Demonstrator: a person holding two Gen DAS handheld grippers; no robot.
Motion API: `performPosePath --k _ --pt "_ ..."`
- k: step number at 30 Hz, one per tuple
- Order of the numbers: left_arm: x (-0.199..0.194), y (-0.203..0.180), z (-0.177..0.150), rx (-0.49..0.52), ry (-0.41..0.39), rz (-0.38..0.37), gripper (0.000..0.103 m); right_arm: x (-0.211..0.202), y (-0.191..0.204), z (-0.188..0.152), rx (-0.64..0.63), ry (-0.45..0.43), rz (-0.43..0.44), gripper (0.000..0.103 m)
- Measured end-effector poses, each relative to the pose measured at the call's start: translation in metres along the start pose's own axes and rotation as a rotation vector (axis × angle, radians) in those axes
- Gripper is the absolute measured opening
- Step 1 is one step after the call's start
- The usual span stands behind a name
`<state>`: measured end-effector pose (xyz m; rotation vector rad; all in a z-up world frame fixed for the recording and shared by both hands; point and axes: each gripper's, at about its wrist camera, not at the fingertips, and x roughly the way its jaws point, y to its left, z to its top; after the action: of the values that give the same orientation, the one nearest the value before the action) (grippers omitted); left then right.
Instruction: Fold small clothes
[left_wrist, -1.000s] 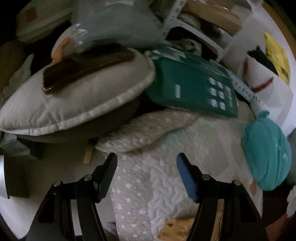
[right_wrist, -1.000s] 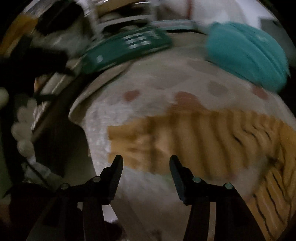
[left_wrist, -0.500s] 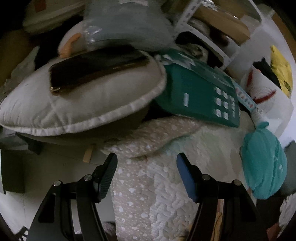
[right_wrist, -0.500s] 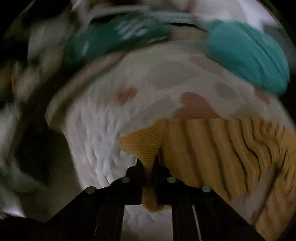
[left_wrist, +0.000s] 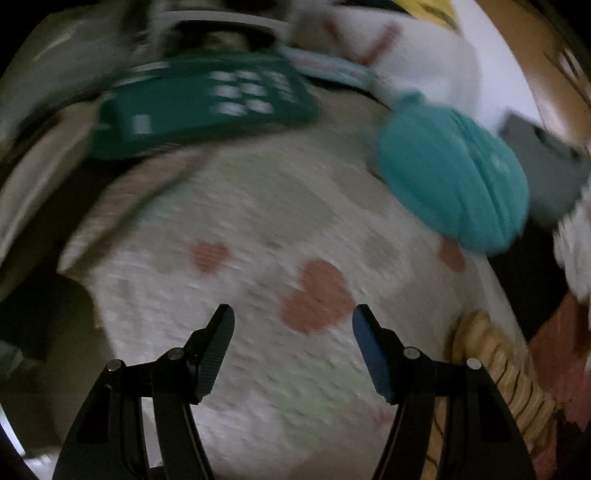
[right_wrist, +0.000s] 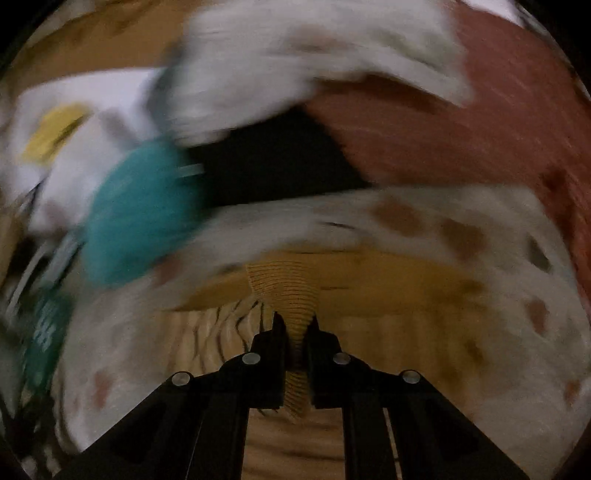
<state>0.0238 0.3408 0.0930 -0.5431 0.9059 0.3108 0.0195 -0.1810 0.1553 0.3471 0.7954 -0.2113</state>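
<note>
A yellow-orange striped knit garment (right_wrist: 388, 291) lies on a white quilted blanket with pink hearts (left_wrist: 258, 229). My right gripper (right_wrist: 294, 325) is shut on a ribbed corner of the garment and holds it lifted over the rest of the cloth. My left gripper (left_wrist: 293, 317) is open and empty, hovering over the blanket's heart patches. In the left wrist view only an edge of the garment (left_wrist: 495, 354) shows at the lower right. Both views are motion-blurred.
A teal plush cushion (left_wrist: 454, 177) lies at the blanket's far right edge; it also shows in the right wrist view (right_wrist: 140, 210). A dark green box with white squares (left_wrist: 207, 99) sits at the back. A reddish cloth (right_wrist: 498, 122) and a white fluffy item (right_wrist: 295, 62) lie beyond.
My right gripper closed on the garment's corner and has swung it up and to the right. My left gripper stayed open and moved right, away from the pillow pile and over the blanket.
</note>
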Motion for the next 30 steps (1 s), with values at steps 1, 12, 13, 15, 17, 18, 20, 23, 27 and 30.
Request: performPosePath --k 1,12,13,15,17,18,20,23,27,30 --pt "0.004 -0.012 -0.005 0.026 0.015 -0.008 0.066 0.008 -0.019 0.001 0.029 0.011 -0.039 0.009" --pt "0.052 -0.133 -0.064 0.272 0.187 -0.157 0.066 0.061 -0.136 -0.03 0.183 0.083 -0.147 0.043" --pt "0.057 -0.141 -0.065 0.279 0.198 -0.17 0.066 0.054 -0.139 -0.033 0.187 0.069 -0.147 0.047" --pt "0.07 -0.159 -0.067 0.287 0.23 -0.223 0.066 0.033 -0.152 -0.041 0.219 0.041 -0.114 0.049" --pt "0.085 -0.185 -0.066 0.322 0.261 -0.289 0.066 0.011 -0.166 -0.053 0.273 0.005 -0.046 0.05" --pt "0.09 -0.197 -0.066 0.35 0.261 -0.301 0.067 0.0 -0.172 -0.061 0.297 -0.008 -0.025 0.051" --pt "0.105 -0.223 -0.069 0.427 0.258 -0.308 0.071 -0.011 -0.182 -0.072 0.324 -0.027 -0.003 0.051" --pt "0.126 -0.252 -0.085 0.517 0.33 -0.327 0.071 -0.011 -0.194 -0.076 0.358 -0.025 -0.016 0.052" --pt "0.15 -0.272 -0.108 0.571 0.448 -0.279 0.02 0.001 -0.191 -0.065 0.344 -0.019 0.002 0.052" --pt "0.147 -0.27 -0.099 0.51 0.41 -0.25 0.014 0.013 -0.19 -0.063 0.359 0.001 0.022 0.052"
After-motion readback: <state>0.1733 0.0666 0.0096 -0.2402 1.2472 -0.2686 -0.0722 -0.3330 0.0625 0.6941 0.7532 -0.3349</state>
